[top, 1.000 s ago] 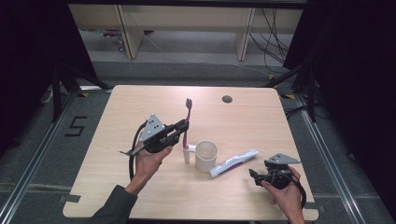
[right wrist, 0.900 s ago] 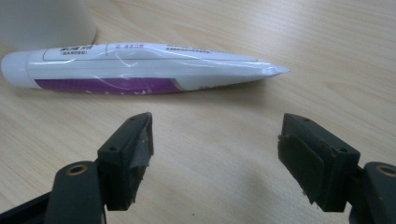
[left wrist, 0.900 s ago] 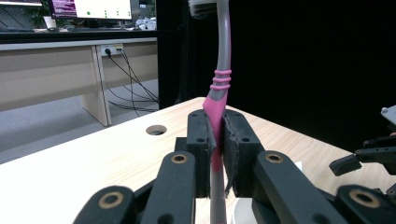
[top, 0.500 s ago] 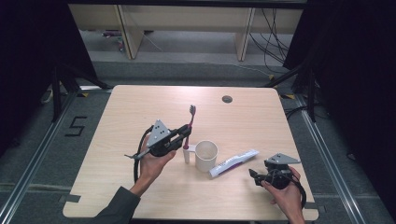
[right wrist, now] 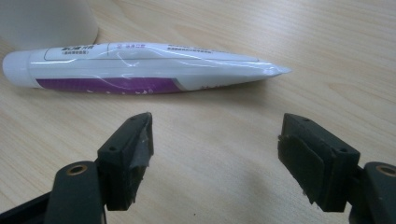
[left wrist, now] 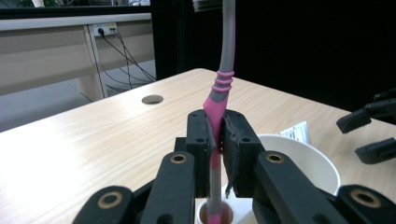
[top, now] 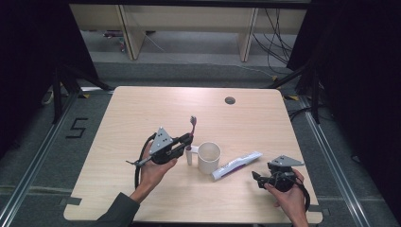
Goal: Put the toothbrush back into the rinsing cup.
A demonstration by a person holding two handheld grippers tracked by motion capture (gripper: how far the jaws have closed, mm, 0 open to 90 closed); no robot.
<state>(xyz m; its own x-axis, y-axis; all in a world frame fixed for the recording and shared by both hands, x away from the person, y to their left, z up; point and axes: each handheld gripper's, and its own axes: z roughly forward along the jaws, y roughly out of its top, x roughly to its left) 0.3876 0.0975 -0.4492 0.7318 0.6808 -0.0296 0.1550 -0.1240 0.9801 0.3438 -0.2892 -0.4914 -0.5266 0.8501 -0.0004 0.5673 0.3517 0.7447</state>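
My left gripper (top: 187, 140) (left wrist: 219, 135) is shut on the pink and grey toothbrush (top: 192, 124) (left wrist: 223, 79), gripping its handle, with the brush upright and its head on top. The handle's lower end sits in the mouth of a small white holder (top: 189, 157) (left wrist: 201, 215), just left of a white cup (top: 209, 157) (left wrist: 303, 161). A white and purple toothpaste tube (top: 236, 164) (right wrist: 140, 67) lies flat to the right of the cup. My right gripper (top: 257, 178) (right wrist: 215, 144) stands open just short of the tube, low over the table, nothing between its jaws.
The wooden table (top: 142, 109) has a round cable hole (top: 230, 100) (left wrist: 152, 99) near its far edge. The right gripper (left wrist: 369, 130) shows at the right edge of the left gripper view. Dark floor and shelving lie beyond the table.
My left gripper has sunk with the toothbrush, bringing the handle's lower end down onto the small holder beside the cup. The right gripper has stayed where it was.
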